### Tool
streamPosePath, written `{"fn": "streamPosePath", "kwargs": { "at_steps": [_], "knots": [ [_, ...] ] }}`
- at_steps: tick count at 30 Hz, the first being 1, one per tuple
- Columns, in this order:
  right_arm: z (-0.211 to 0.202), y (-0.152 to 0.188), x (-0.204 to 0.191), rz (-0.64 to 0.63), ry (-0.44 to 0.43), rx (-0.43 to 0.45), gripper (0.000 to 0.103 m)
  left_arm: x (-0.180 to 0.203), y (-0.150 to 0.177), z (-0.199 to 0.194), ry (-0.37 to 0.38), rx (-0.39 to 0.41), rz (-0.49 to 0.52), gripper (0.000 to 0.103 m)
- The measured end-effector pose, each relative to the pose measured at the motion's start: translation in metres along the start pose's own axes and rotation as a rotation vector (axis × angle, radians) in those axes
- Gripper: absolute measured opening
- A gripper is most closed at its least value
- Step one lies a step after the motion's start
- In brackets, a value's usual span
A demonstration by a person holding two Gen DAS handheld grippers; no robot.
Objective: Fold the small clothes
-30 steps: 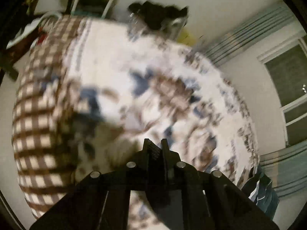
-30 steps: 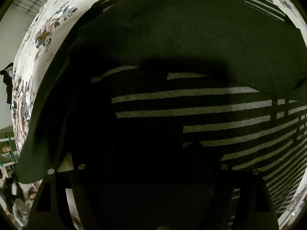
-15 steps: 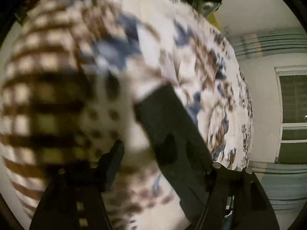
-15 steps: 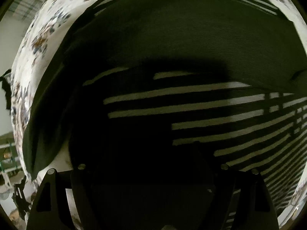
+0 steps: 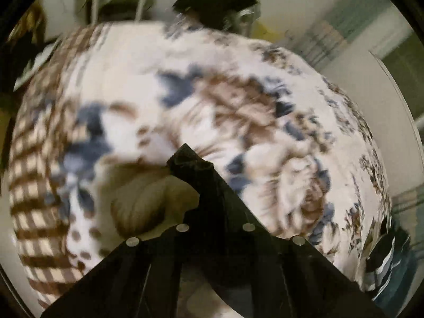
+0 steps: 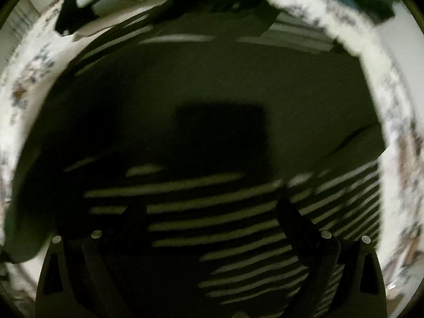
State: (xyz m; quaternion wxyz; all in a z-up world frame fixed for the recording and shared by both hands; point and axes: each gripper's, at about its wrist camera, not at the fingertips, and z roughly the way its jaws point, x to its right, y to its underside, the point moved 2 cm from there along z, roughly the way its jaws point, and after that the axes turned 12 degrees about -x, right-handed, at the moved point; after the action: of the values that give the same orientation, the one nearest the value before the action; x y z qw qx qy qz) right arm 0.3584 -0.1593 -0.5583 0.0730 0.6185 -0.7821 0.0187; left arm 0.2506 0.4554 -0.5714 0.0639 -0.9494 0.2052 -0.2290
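- Your left camera is showing a white bedspread with blue and brown floral print (image 5: 238,111) spreading wide ahead, its far edge ending near a dark heap (image 5: 217,8) by the wall, and its left side running into a brown-and-white checked fabric (image 5: 39,185).
- Your right camera is looking down on the dark green garment with pale stripes (image 6: 212,92), which is lying flat on the bedspread (image 6: 397,159); a white border of bedding is showing around its left, top and right edges.
- Your left hand-held gripper (image 5: 190,164) is pinching closed on a dark corner of cloth that peaks just above the fingertips; the view is blurred, so you cannot tell whether it belongs to the striped garment.
- Your right hand-held gripper (image 6: 209,209) is standing wide apart, the fingers (image 6: 299,228) hovering over the stripes and holding nothing.
- Half a second ago your left jaws were spread open over the bedding; your right camera was closer to the garment, with less border showing.
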Motion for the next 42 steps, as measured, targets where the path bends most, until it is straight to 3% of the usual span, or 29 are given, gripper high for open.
{"fn": "streamPosePath", "kwargs": {
  "at_steps": [3, 4, 5, 7, 11, 13, 16, 19, 21, 23, 27, 30, 33, 35, 36, 37, 38, 39, 42],
  "knots": [
    [-0.010, -0.016, 0.025, 0.010, 0.067, 0.057, 0.100, 0.030, 0.001, -0.021, -0.011, 0.042, 0.082, 0.007],
    [-0.008, -0.038, -0.001, 0.020, 0.070, 0.072, 0.100, 0.044, 0.004, -0.029, -0.017, 0.058, 0.113, 0.007],
    [-0.012, -0.046, 0.008, 0.034, 0.062, 0.090, 0.100, 0.063, 0.009, -0.041, -0.019, 0.076, 0.163, 0.007],
    [-0.012, -0.077, -0.001, 0.067, 0.005, 0.098, 0.100, 0.099, 0.023, -0.058, -0.006, 0.096, 0.244, 0.007],
    [-0.011, -0.102, 0.038, 0.159, -0.190, 0.075, 0.100, 0.189, 0.070, -0.081, 0.034, 0.098, 0.452, 0.007],
    [-0.015, -0.106, 0.054, 0.187, -0.230, 0.084, 0.100, 0.246, 0.114, -0.086, 0.056, 0.087, 0.587, 0.007],
    [-0.020, -0.098, 0.100, 0.206, -0.213, 0.109, 0.100, 0.324, 0.192, -0.081, 0.102, 0.033, 0.759, 0.007],
    [-0.012, -0.087, 0.148, 0.245, -0.209, 0.095, 0.100, 0.389, 0.276, -0.068, 0.181, -0.076, 0.872, 0.007],
    [-0.007, -0.085, 0.191, 0.288, -0.207, 0.078, 0.100, 0.439, 0.353, -0.056, 0.246, -0.164, 0.958, 0.006],
    [-0.004, -0.078, 0.222, 0.318, -0.195, 0.071, 0.100, 0.477, 0.422, -0.047, 0.291, -0.233, 1.033, 0.007],
    [0.009, -0.074, 0.289, 0.367, -0.186, 0.034, 0.100, 0.525, 0.536, -0.018, 0.293, -0.357, 1.164, 0.007],
    [0.018, -0.072, 0.327, 0.371, -0.239, -0.007, 0.100, 0.538, 0.592, 0.008, 0.222, -0.465, 1.229, 0.011],
    [0.029, -0.077, 0.353, 0.333, -0.329, -0.061, 0.100, 0.527, 0.612, 0.011, 0.129, -0.408, 1.302, 0.012],
    [0.033, -0.074, 0.364, 0.320, -0.390, -0.095, 0.099, 0.509, 0.606, 0.008, 0.097, -0.379, 1.303, 0.029],
    [0.034, -0.073, 0.369, 0.301, -0.440, -0.112, 0.086, 0.495, 0.603, 0.008, 0.077, -0.379, 1.294, 0.053],
    [0.035, -0.074, 0.371, 0.285, -0.464, -0.120, 0.054, 0.478, 0.595, 0.007, 0.054, -0.384, 1.278, 0.076],
    [0.037, -0.075, 0.372, 0.265, -0.485, -0.135, 0.043, 0.454, 0.582, 0.005, 0.011, -0.379, 1.253, 0.081],
    [0.040, -0.078, 0.370, 0.243, -0.494, -0.168, 0.038, 0.435, 0.571, 0.003, -0.026, -0.369, 1.237, 0.082],
    [0.037, -0.089, 0.359, 0.195, -0.573, -0.186, 0.040, 0.365, 0.537, 0.002, -0.185, -0.340, 1.186, 0.082]
  ]
}}
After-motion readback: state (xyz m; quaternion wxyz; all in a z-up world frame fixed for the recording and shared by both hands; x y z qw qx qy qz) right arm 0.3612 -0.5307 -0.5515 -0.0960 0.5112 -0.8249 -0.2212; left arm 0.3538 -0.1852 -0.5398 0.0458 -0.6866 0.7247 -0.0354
